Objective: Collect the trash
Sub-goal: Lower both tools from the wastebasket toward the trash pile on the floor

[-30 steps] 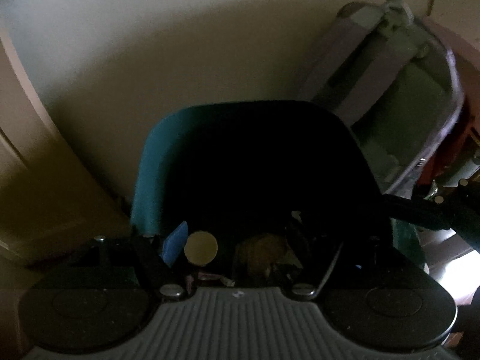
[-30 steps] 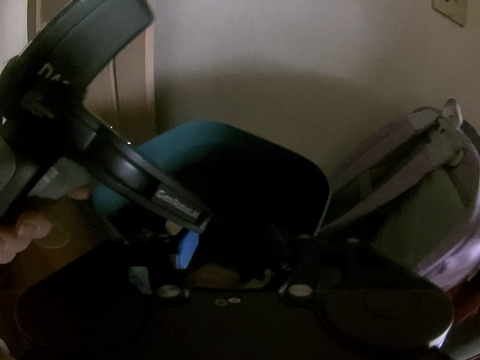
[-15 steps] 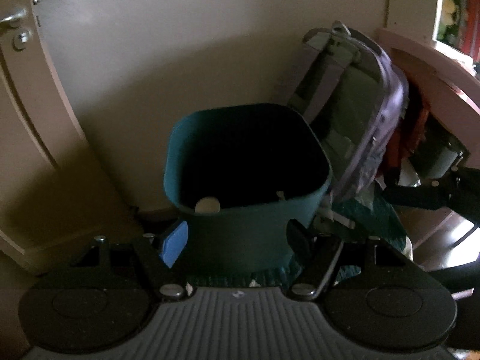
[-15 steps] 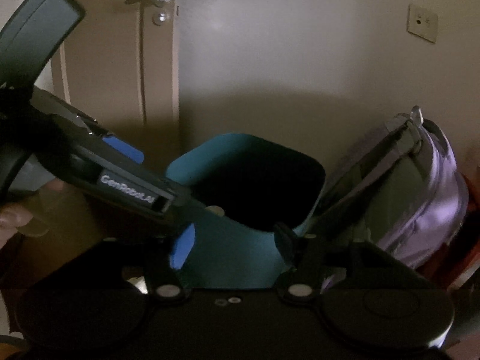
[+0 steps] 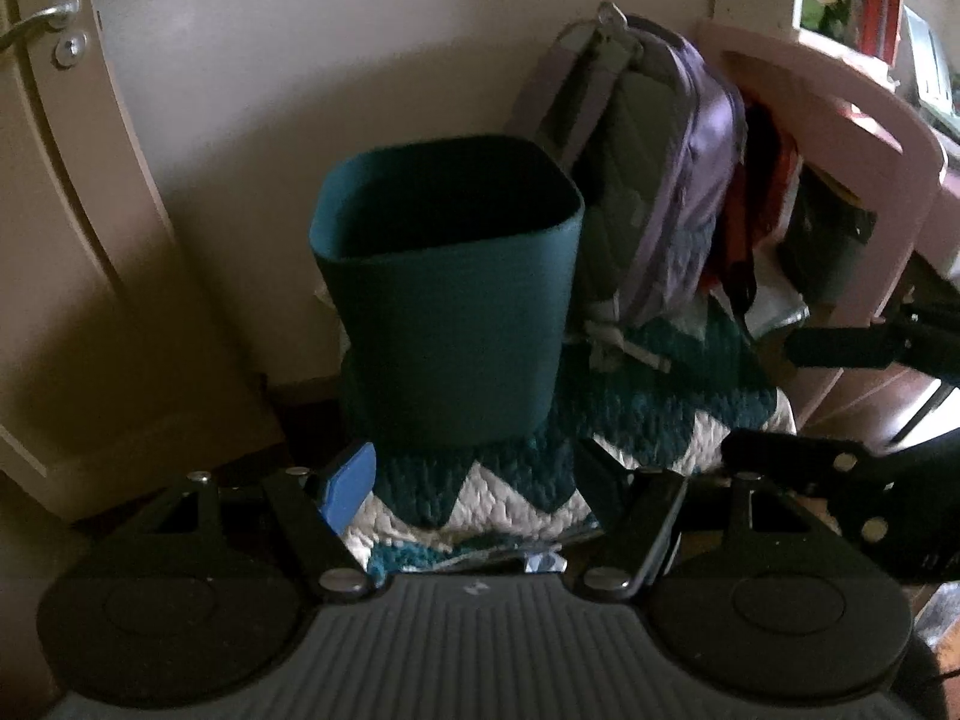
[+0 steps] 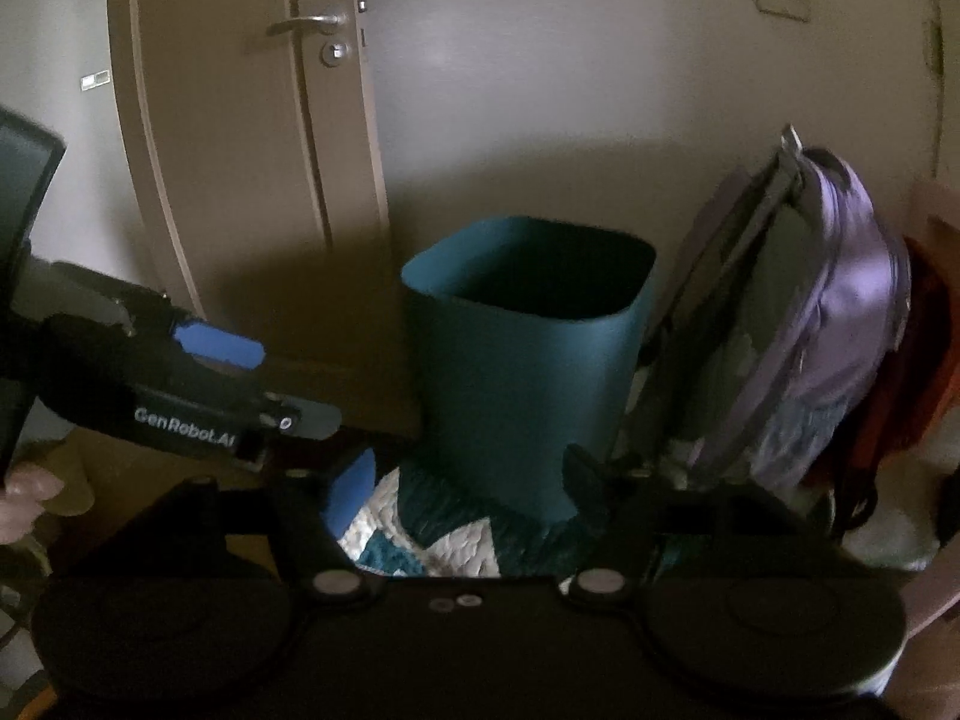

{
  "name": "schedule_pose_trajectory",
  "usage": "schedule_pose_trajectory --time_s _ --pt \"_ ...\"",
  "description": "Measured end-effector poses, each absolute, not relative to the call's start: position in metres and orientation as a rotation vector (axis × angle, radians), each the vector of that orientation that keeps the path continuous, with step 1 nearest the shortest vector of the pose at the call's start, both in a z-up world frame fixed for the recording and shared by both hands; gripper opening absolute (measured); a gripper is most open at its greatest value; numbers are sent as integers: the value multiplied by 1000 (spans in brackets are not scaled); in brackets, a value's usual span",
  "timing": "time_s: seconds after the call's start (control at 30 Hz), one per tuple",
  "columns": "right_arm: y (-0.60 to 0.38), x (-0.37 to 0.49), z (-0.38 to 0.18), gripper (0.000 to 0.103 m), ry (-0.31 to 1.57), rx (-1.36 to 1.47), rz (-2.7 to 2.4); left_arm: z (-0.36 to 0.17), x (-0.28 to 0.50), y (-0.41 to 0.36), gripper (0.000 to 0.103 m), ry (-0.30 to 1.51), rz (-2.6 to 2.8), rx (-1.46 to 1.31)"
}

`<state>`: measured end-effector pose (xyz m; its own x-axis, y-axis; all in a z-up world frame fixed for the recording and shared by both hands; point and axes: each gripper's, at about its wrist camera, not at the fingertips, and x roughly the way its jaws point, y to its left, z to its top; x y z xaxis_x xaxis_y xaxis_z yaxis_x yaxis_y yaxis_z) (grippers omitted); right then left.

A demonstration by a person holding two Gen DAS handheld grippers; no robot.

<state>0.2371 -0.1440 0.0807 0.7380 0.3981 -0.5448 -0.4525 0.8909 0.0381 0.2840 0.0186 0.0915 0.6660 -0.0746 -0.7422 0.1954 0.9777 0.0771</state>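
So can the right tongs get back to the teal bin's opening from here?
Probably yes: the right tongs, empty and opening, face the teal bin with nothing between; the purple backpack stands aside.

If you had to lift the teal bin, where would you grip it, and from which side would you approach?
Probably the teal bin by its front rim, from above and the near side: it stands upright and open-topped, the wall is thin enough for open jaws, and the purple backpack crowds its right side, with the wall behind.

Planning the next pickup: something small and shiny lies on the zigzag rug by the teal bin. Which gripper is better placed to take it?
Probably left. The shiny scrap lies on the teal-and-white zigzag rug just ahead of the empty left gripper. The right wrist view does not show it.
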Motion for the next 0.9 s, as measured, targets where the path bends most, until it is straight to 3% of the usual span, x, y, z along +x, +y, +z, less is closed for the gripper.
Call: schedule_pose_trajectory --time_s 0.17,0.5,0.73,0.9 --pt "-154 224 51 79 610 -49 449 64 261 23 81 851 -165 149" --pt "-166 219 -34 99 701 58 442 -18 248 25 81 925 -175 186" --pt "-173 239 -105 101 783 92 375 -83 267 31 81 991 -244 169" --pt "-175 260 -151 101 852 106 339 -133 288 40 92 1040 -264 162"
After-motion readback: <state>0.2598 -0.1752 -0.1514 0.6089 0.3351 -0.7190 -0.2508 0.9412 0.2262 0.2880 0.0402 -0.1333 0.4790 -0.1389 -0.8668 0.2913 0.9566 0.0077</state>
